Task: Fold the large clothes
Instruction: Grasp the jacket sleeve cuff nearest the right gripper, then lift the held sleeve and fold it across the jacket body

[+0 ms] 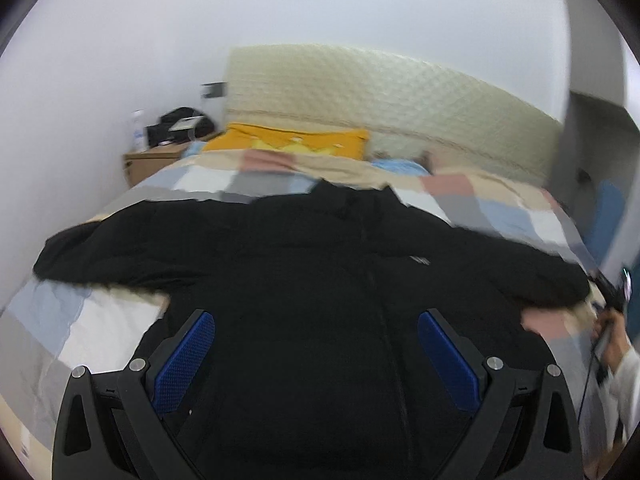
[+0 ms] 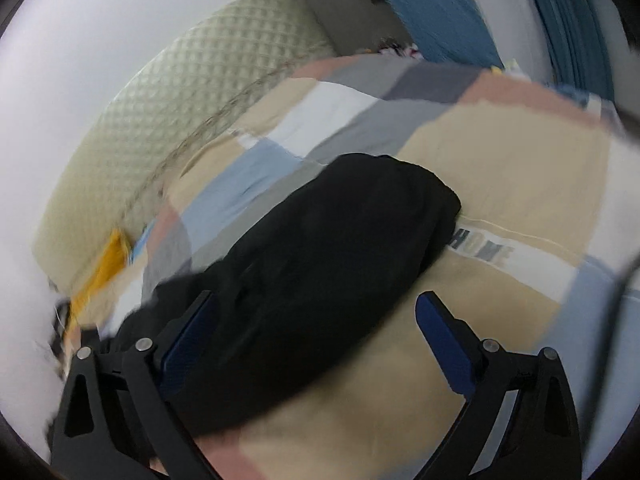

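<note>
A large black zip jacket [image 1: 312, 264] lies flat and face up on the bed, sleeves spread to both sides. My left gripper [image 1: 316, 320] is open and empty above the jacket's lower body, with blue pads [image 1: 188, 360] wide apart. In the right wrist view one black sleeve [image 2: 332, 252] lies across the quilt. My right gripper [image 2: 316, 312] is open and empty just above that sleeve; its left finger is over the cloth and its right finger is over bare quilt. The right gripper and the hand holding it also show in the left wrist view [image 1: 612, 292] at the bed's right edge.
The bed carries a patchwork quilt [image 1: 100, 320] of beige, blue, grey and pink squares. An orange pillow [image 1: 288, 142] and a padded headboard [image 1: 380, 92] are at the far end. A wooden nightstand [image 1: 152, 160] with clutter stands at the left. Blue curtains [image 2: 440, 4] hang beyond the bed.
</note>
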`<state>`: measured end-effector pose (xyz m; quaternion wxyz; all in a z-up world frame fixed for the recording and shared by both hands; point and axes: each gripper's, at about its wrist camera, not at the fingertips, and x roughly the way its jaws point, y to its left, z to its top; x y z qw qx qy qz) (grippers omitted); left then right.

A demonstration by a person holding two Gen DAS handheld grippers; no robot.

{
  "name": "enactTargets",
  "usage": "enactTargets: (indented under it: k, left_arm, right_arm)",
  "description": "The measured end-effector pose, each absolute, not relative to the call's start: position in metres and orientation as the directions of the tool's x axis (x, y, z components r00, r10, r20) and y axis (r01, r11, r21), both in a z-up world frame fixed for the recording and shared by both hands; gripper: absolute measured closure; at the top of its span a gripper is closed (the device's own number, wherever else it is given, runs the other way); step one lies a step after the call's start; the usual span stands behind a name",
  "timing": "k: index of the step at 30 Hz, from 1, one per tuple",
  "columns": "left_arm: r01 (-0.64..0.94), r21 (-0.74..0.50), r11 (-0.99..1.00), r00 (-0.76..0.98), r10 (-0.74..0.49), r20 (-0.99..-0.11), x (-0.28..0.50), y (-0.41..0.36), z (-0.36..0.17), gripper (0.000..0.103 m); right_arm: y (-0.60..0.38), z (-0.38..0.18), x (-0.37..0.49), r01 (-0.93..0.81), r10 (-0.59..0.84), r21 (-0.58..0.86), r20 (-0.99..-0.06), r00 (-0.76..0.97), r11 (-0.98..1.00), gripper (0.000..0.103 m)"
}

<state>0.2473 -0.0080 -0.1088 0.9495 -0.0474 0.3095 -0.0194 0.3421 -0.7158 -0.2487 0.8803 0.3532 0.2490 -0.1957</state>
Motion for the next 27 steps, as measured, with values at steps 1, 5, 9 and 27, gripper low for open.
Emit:
enactTargets:
  k: [1,5,9,27]
  left_arm:
    - [-0.004,-0.104,0.995,0.809,-0.059,-0.585,0.25,-0.005,-0.112,0.0]
    - [-0.061,-0.125,0.99,0.812,-0.024,-0.583,0.266,0.006,-0.12,0.0]
    - [-0.107,-0.08,0.991,0.797,0.037,-0.603,0.281,0.01,-0.129,0.0]
    - [-0.101,-0.004,0.995,0.797,0.078,-0.599,0.264,0.02,-0.141,0.0]
  right_arm:
    - [-0.724,-0.254,0.346,0.523,-0.173,0.541,-0.567,0.805,0.658,0.005]
    - [-0.743,-0.275,0.367,0.515,-0.156,0.535,-0.577,0.802,0.67,0.019]
    - [-0.744,-0.286,0.38,0.482,-0.134,0.53,-0.565,0.814,0.698,0.021]
    - [-0.721,-0.175,0.333,0.528,-0.302,0.416,-0.497,0.814,0.74,0.102]
